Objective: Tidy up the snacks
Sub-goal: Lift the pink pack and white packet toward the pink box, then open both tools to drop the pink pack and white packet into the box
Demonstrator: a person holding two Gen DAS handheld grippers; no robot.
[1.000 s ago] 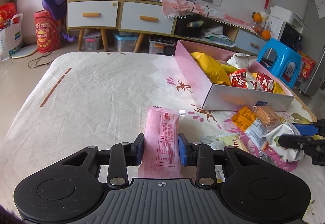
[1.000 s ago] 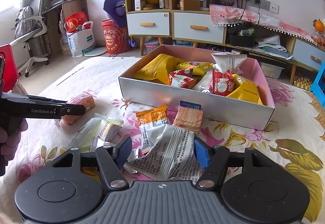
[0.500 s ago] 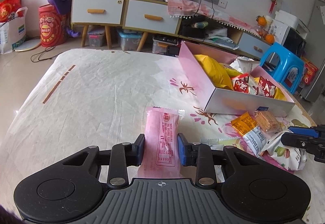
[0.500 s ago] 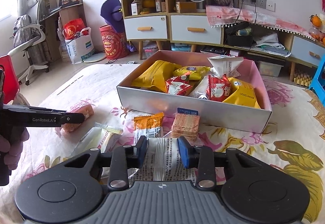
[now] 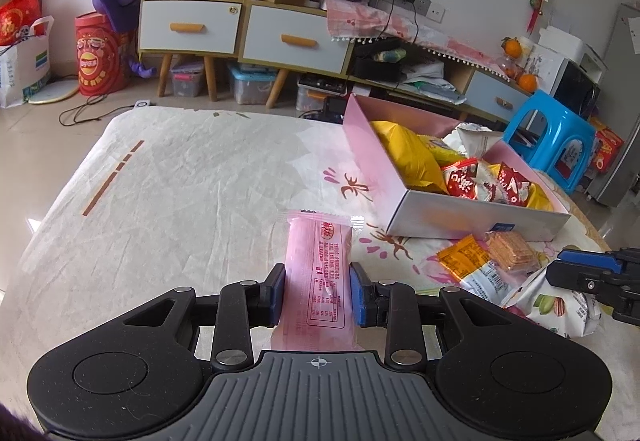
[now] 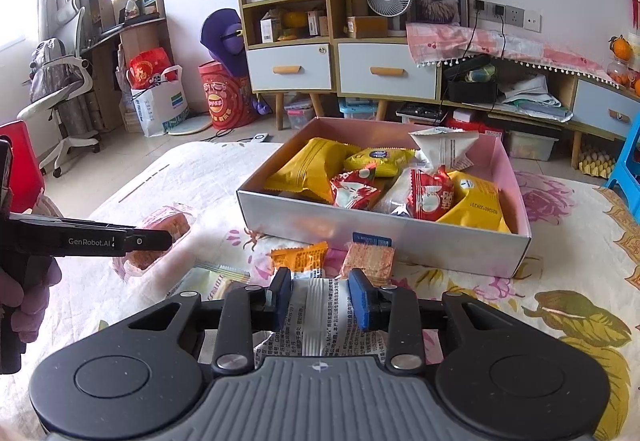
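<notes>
In the left wrist view my left gripper is shut on a pink snack packet, which sticks out forward over the bedsheet. The right wrist view shows my right gripper shut on a white printed snack packet, its blue pads pressing both sides. Just ahead of it stands the pink and silver box, with yellow, red and white packets inside. The left gripper reaches in from the left with the pink packet. The right gripper and white packet also appear at the left wrist view's right edge.
An orange packet, a cracker packet and a clear-wrapped snack lie loose on the floral sheet before the box. A gloved hand holds the left tool. Cabinets, a fan and a blue stool stand beyond the bed.
The right gripper's jaws have closed onto the white packet, squeezing it narrow. The left gripper still holds the pink packet and has lifted slightly.
</notes>
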